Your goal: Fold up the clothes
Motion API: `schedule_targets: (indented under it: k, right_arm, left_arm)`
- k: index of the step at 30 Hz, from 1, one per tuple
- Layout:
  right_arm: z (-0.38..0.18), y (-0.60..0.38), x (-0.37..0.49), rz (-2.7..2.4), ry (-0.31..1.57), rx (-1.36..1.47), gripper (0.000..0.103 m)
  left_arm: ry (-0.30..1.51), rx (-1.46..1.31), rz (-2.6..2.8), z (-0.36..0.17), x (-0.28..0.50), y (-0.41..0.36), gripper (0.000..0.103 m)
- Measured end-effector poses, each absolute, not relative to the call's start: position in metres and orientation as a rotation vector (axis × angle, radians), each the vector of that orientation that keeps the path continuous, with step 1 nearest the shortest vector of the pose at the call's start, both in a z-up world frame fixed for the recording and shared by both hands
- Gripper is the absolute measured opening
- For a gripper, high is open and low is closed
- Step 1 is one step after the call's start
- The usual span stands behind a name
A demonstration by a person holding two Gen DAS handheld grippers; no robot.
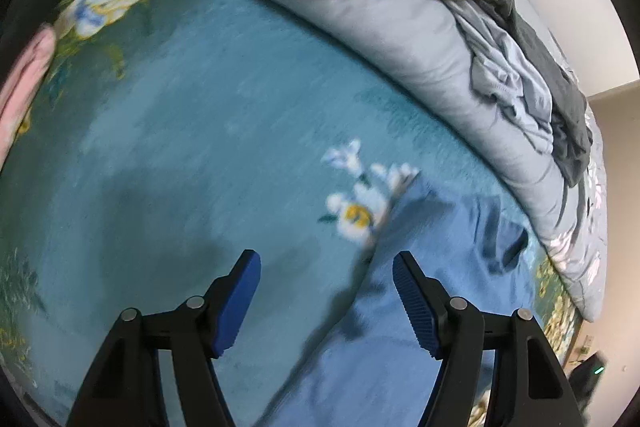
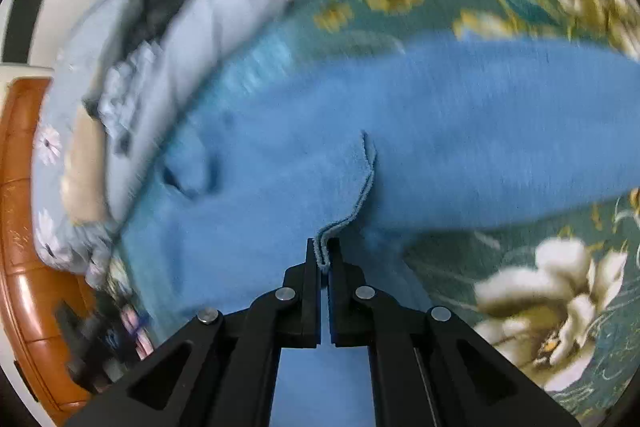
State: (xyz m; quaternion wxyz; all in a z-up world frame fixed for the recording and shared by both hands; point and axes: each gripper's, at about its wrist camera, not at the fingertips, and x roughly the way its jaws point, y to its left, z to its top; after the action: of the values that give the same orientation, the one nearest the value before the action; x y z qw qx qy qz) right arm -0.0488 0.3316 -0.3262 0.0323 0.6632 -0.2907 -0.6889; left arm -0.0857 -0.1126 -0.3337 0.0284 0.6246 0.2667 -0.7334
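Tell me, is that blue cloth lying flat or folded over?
Partly folded. The right gripper is shut on a doubled edge of the blue cloth, two layers showing between its fingers; the rest lies spread on the floral blanket.

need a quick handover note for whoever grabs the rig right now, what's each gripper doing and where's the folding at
Right hand-held gripper: shut on a doubled edge of the blue garment.
Left hand-held gripper: open, empty, hanging above the floral bedspread beside the garment.
The garment lies spread and rumpled on the bed; more clothes sit piled on the grey duvet.
Done: one edge gripped. Left: probably grab another edge with the left, then finish the fold.
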Motion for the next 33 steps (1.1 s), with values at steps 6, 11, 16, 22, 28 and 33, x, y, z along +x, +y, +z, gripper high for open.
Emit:
schedule_targets:
  k: [6,11,16,22,28,33]
  right_arm:
    - [-0.341,0.339,-0.049,-2.109,-0.892,2.078,0.002]
    - [-0.34,0.339,-0.046,-2.079,-0.901,2.072,0.003]
    - [-0.344,0.343,-0.049,-2.06,-0.936,2.081,0.003]
    - [-0.344,0.346,-0.051,-2.045,-0.941,2.076,0.003]
    - [-0.342,0.361,-0.04,-2.032,-0.945,2.082,0.003]
    - [-0.344,0.363,-0.042,-2.016,-0.953,2.084,0.003]
  left_arm:
    - [0.706,2.045,-2.296,-0.332,-0.137,-0.082,0.072]
    - [0.575,2.19,-2.282,-0.34,-0.172,-0.045,0.073]
    - [0.25,2.378,-2.162,-0.363,-0.187,-0.009,0.073]
    - [-0.053,2.324,-2.075,-0.371,-0.188,-0.016,0.073]
    - [-0.069,2.082,-2.141,-0.354,-0.2,-0.054,0.073]
    - [0.166,2.079,-2.161,-0.347,-0.197,-0.083,0.073]
